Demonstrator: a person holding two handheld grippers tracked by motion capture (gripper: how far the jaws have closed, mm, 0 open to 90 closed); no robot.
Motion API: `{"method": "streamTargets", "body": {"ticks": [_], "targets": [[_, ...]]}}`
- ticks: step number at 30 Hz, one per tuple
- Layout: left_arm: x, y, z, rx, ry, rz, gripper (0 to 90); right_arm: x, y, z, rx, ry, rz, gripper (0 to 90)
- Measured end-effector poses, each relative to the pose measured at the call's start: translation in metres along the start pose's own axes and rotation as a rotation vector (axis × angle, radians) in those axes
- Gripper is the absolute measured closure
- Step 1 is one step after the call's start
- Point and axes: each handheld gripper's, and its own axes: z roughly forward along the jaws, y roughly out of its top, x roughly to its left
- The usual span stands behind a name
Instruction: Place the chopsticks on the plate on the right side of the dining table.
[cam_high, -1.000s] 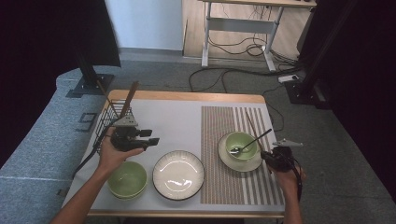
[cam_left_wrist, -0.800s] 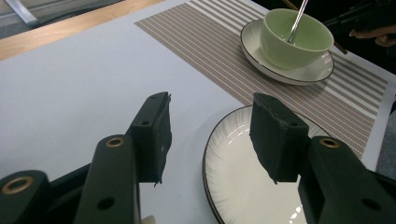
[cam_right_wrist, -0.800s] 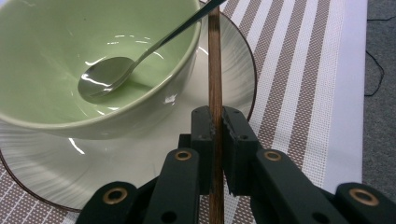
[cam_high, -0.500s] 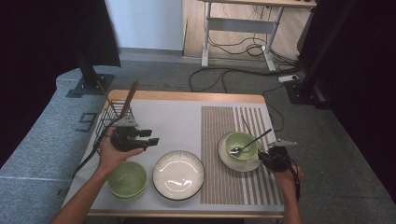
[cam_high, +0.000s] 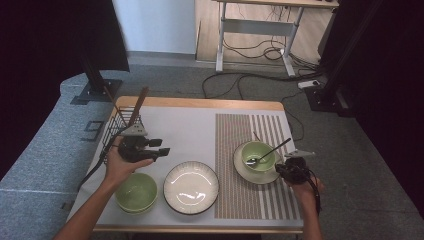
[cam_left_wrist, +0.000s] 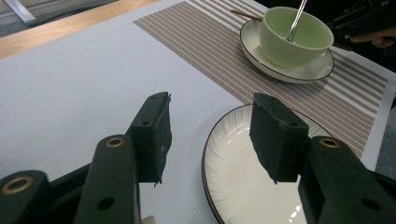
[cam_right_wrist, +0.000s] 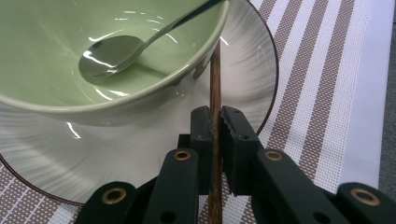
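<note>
My right gripper (cam_high: 286, 170) (cam_right_wrist: 215, 116) is shut on a brown wooden chopstick (cam_right_wrist: 215, 79) at the near right rim of a white saucer (cam_high: 244, 171) (cam_right_wrist: 116, 154). The stick runs over the saucer and passes beside the pale green bowl (cam_high: 258, 154) (cam_right_wrist: 70, 84) that stands on it. A metal spoon (cam_high: 272, 150) (cam_right_wrist: 109, 53) leans in that bowl. My left gripper (cam_high: 162, 148) (cam_left_wrist: 210, 116) hovers open over the table, left of the white ribbed plate (cam_high: 191, 186) (cam_left_wrist: 243, 186), with nothing between its jaws.
A second green bowl (cam_high: 136, 192) sits at the front left beside the plate. A black wire basket (cam_high: 120, 125) with long utensils stands at the back left. A striped placemat (cam_high: 250, 140) (cam_right_wrist: 317, 93) covers the right half of the table.
</note>
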Motion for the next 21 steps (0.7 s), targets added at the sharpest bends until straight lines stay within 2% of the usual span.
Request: {"method": "streamTargets", "body": {"ticks": [11, 14, 16, 21], "targets": [[0.000, 0.000, 0.000, 0.005, 0.003, 0.001, 48.2, 0.000, 0.000, 0.002, -0.011, -0.010, -0.008, 82.8], [0.000, 0.000, 0.002, 0.008, 0.000, 0.002, 48.1, 0.001, 0.000, 0.002, -0.017, 0.001, -0.018, 74.2], [0.000, -0.001, 0.002, 0.009, -0.002, 0.004, 48.1, 0.002, 0.000, 0.001, -0.019, -0.007, -0.037, 70.5], [0.000, -0.001, 0.000, 0.001, 0.001, 0.003, 48.1, -0.001, -0.002, -0.011, -0.045, 0.000, -0.023, 63.1]]}}
